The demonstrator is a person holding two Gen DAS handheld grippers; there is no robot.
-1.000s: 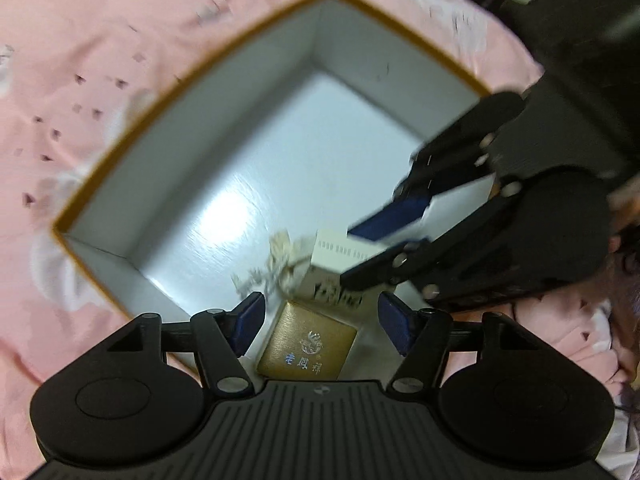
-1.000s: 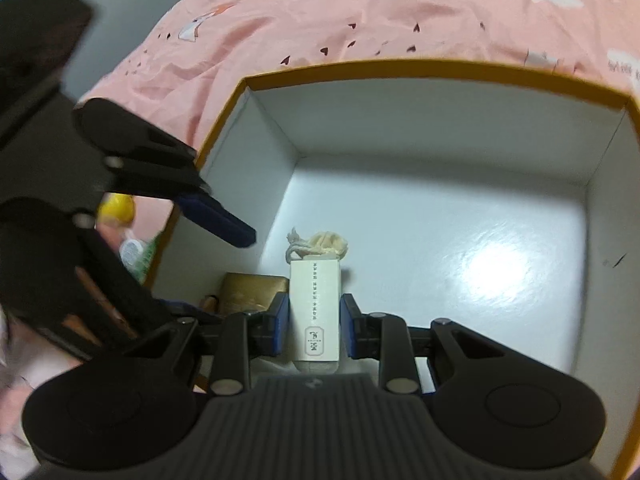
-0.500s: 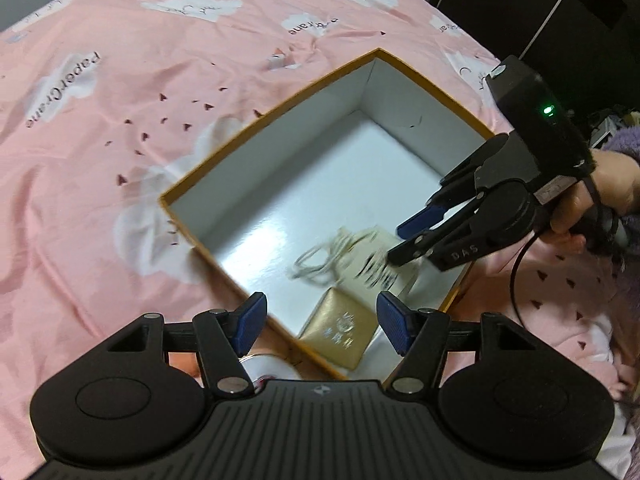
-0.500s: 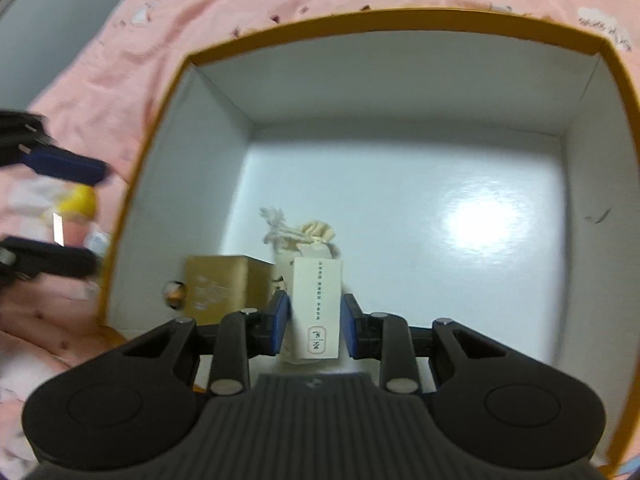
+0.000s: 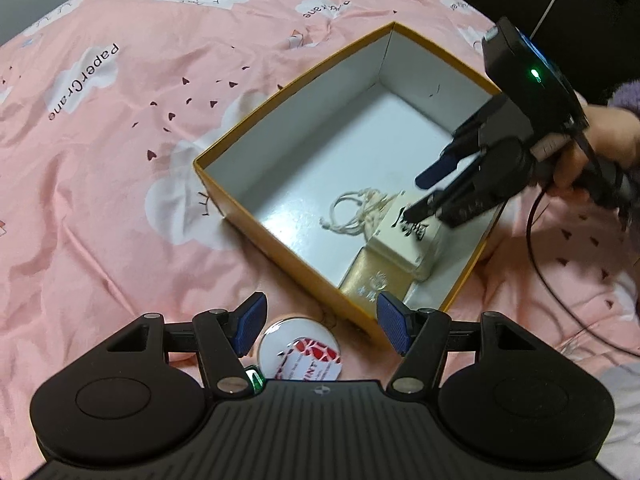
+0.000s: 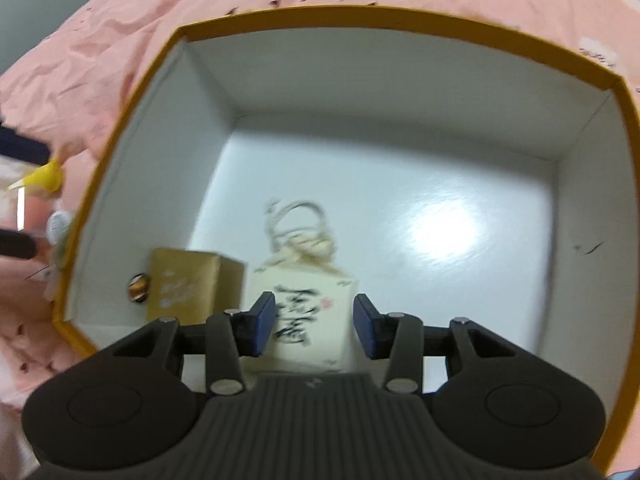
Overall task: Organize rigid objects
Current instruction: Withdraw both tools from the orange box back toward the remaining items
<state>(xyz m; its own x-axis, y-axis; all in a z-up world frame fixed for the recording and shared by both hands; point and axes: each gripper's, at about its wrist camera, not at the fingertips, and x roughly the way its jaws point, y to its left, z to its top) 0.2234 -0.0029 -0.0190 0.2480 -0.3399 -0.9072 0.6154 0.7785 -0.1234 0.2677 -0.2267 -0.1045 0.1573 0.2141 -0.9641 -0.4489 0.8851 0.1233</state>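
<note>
A yellow-rimmed box with a white inside [image 5: 256, 216] [image 6: 400, 24] lies on the pink bedspread. In it sit a gold box [image 5: 372, 280] [image 6: 188, 284], a cream box with black calligraphy [image 5: 408, 236] [image 6: 308, 320] and a cream drawstring pouch [image 5: 360, 212] [image 6: 304, 240]. My right gripper [image 6: 315, 330] [image 5: 428, 190] is open just above the cream box, jaws apart on either side of it. My left gripper [image 5: 320, 326] is open and empty outside the box's near wall, above a round white tin with a red pattern [image 5: 300, 356].
A small brown bead [image 6: 138, 288] lies in the box's corner beside the gold box. A yellow object [image 6: 44, 178] and small items lie outside the box's left wall. The right gripper's cable [image 5: 560, 300] trails over the bedspread.
My right gripper has opened and let go of the cream box, which now lies flat in the box. My left gripper has pulled back out of the box to above the round tin.
</note>
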